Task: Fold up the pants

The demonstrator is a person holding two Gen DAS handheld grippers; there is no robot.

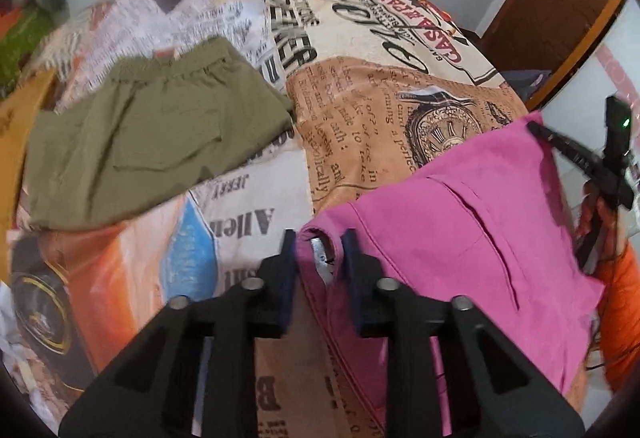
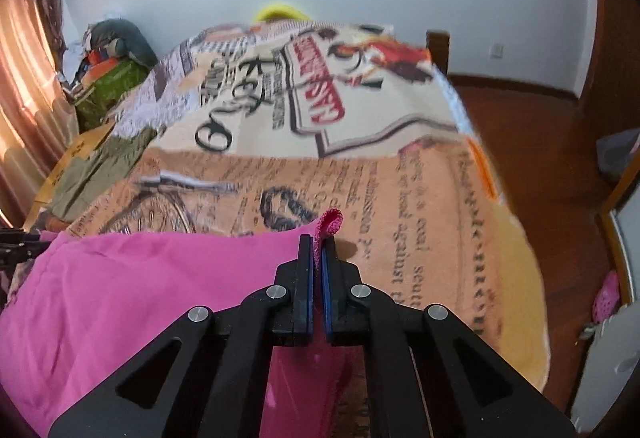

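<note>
The pink pants (image 1: 460, 222) lie spread on the near part of a bed covered with a newspaper-print blanket (image 1: 360, 109), each end caught by a gripper. The right gripper (image 2: 317, 242) has its jaws pressed together on a folded corner of the pink cloth, and the left gripper (image 1: 318, 240) has its jaws pinching the opposite edge. A folded pair of olive pants (image 1: 152, 133) lies farther back on the blanket, well apart from the pink ones.
</note>
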